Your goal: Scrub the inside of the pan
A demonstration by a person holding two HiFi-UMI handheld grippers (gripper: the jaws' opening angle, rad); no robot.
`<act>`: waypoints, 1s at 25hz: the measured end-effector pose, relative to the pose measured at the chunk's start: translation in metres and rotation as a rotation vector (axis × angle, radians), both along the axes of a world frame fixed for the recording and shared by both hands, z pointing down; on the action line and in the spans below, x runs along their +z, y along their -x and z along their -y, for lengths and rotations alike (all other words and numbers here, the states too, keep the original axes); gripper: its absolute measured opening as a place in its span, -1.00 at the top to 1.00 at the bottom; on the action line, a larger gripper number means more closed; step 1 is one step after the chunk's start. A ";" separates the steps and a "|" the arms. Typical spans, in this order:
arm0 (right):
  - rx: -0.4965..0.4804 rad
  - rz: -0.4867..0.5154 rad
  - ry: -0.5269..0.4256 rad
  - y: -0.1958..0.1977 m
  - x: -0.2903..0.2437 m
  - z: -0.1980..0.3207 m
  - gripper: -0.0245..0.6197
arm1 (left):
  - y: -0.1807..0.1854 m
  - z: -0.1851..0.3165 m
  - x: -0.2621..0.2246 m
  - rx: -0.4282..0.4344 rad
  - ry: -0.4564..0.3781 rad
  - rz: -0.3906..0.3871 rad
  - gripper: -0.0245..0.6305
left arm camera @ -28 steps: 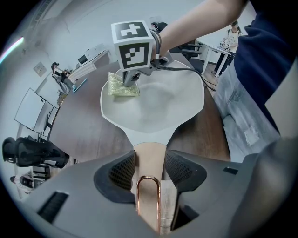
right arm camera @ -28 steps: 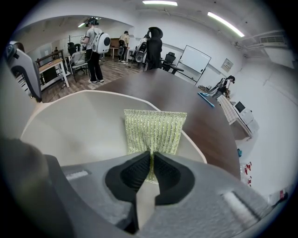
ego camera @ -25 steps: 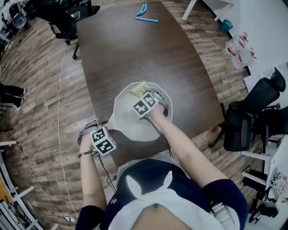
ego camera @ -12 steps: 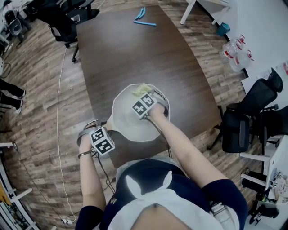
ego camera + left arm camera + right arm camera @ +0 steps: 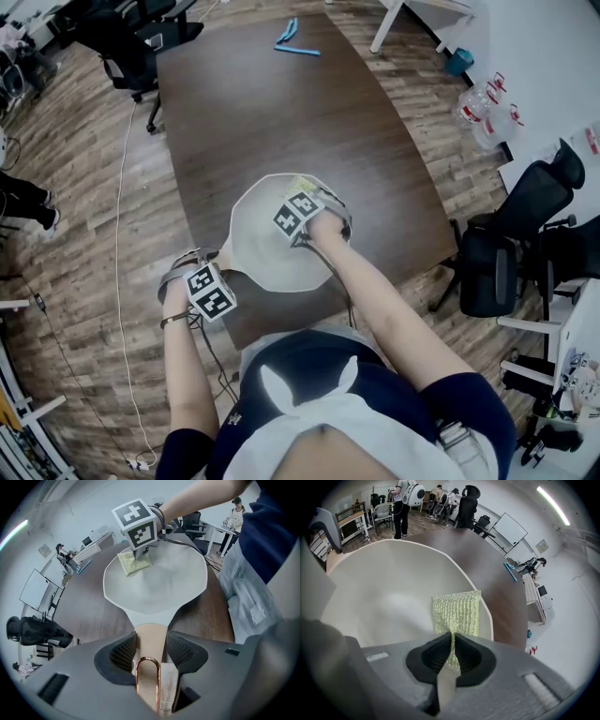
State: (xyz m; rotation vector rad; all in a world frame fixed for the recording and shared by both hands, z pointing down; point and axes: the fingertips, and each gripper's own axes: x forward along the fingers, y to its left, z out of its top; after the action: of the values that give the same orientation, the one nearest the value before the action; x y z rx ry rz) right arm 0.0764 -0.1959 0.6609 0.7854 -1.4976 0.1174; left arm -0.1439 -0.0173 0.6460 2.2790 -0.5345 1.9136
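A white pan [image 5: 258,246] [image 5: 154,588] [image 5: 384,597] lies on the dark wooden table [image 5: 272,103], its light wooden handle [image 5: 150,641] pointing toward me. My left gripper [image 5: 208,286] [image 5: 151,651] is shut on that handle, which ends in a copper loop. My right gripper [image 5: 302,217] [image 5: 453,648] is shut on a yellow-green scrub cloth [image 5: 456,613] [image 5: 134,563]. The cloth lies flat against the pan's inner wall at its far rim. In the head view the gripper's marker cube hides most of the cloth.
Blue tools [image 5: 291,36] lie at the table's far end. Black office chairs [image 5: 525,244] stand to the right, another chair [image 5: 141,37] at the far left. Plastic bottles [image 5: 487,108] sit on the floor near a white wall. A cable [image 5: 120,234] runs along the floor.
My right gripper has slid the cloth a little left and farther along the pan's far rim, so less cloth shows past the cube. The left gripper keeps the handle still.
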 end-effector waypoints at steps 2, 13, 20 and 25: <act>0.002 -0.008 0.021 -0.002 0.000 -0.002 0.85 | 0.001 0.000 -0.001 -0.003 -0.004 0.000 0.30; 0.006 -0.071 0.135 -0.017 0.008 -0.020 0.85 | 0.001 0.000 0.002 -0.011 -0.015 -0.003 0.30; 0.029 -0.092 0.236 -0.026 0.009 -0.032 0.85 | 0.002 0.001 -0.001 -0.013 -0.016 -0.006 0.30; 0.031 -0.100 0.287 -0.030 0.008 -0.041 0.85 | 0.002 -0.001 -0.001 -0.017 -0.018 -0.006 0.30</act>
State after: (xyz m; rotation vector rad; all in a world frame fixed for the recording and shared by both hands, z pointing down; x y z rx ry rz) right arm 0.1065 -0.1552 0.6692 0.5745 -1.3378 0.3051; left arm -0.1455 -0.0166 0.6450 2.2834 -0.5709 1.9015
